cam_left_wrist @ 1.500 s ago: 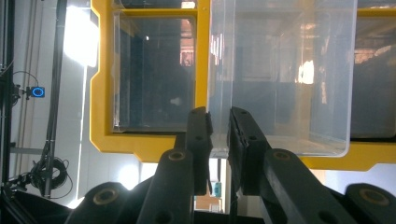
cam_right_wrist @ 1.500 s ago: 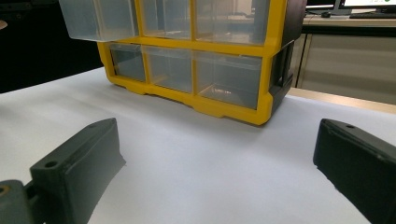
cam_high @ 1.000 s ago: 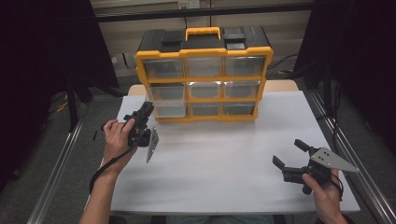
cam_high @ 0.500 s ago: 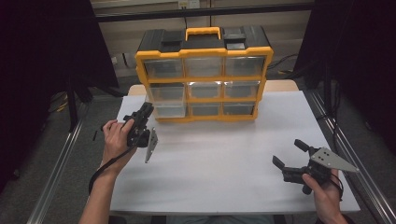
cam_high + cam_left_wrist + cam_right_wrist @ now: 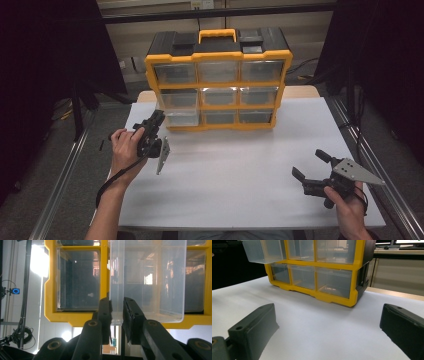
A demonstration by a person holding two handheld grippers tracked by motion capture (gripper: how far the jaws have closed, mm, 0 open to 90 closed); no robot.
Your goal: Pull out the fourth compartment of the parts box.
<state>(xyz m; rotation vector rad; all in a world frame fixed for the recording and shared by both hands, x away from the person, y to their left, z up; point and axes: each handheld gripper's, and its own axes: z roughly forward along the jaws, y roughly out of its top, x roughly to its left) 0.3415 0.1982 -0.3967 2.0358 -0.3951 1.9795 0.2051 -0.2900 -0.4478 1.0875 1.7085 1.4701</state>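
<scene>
White tabletop (image 5: 240, 175) carries a yellow-framed drawer organizer (image 5: 218, 80) at its far edge. At the cabinet's lower left, the left hand-held gripper (image 5: 117, 312) pinches the front lip of a clear plastic drawer (image 5: 147, 277), apparently to slide it along its slot. The right hand-held gripper (image 5: 312, 167) waits near right, jaws wide and empty.

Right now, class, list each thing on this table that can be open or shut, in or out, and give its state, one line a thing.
Left gripper: shut on the drawer's front lip.
Right gripper: open, holding nothing, above the table.
Clear drawer, left column, middle row: pulled partly out.
Other drawers: pushed in, as far as can be seen.
Organiser: upright, handle on top.
</scene>
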